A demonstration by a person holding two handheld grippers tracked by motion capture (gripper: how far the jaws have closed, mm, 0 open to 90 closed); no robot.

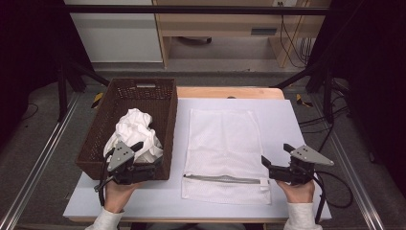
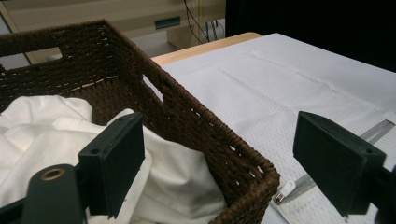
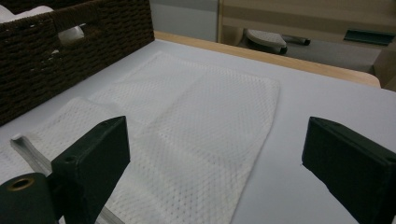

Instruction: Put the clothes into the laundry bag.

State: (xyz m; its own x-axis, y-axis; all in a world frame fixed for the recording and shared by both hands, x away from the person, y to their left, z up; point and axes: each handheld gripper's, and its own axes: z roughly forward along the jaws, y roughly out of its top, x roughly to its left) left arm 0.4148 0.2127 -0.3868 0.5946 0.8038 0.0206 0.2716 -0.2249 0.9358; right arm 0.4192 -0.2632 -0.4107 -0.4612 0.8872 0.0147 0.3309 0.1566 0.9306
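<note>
A brown wicker basket (image 1: 160, 103) stands at the table's left and holds a crumpled white cloth (image 1: 134, 127). A white mesh laundry bag (image 1: 222, 139) lies flat in the middle, its zipper (image 1: 222, 179) running along the near end. My left gripper (image 1: 149, 154) is open at the basket's near right corner. In the left gripper view its jaws straddle the basket rim (image 2: 205, 126), one over the cloth (image 2: 42, 126), the other over the bag (image 2: 261, 88). My right gripper (image 1: 277, 154) is open just right of the bag's near corner, with nothing between its jaws above the bag (image 3: 201, 116).
A white sheet (image 1: 297, 120) covers the table, and a wooden edge (image 1: 230, 91) shows at the back. Metal rails run along both sides of the table. Cabinets and cables stand on the floor beyond. The zipper pull (image 2: 286, 189) lies close to the basket's corner.
</note>
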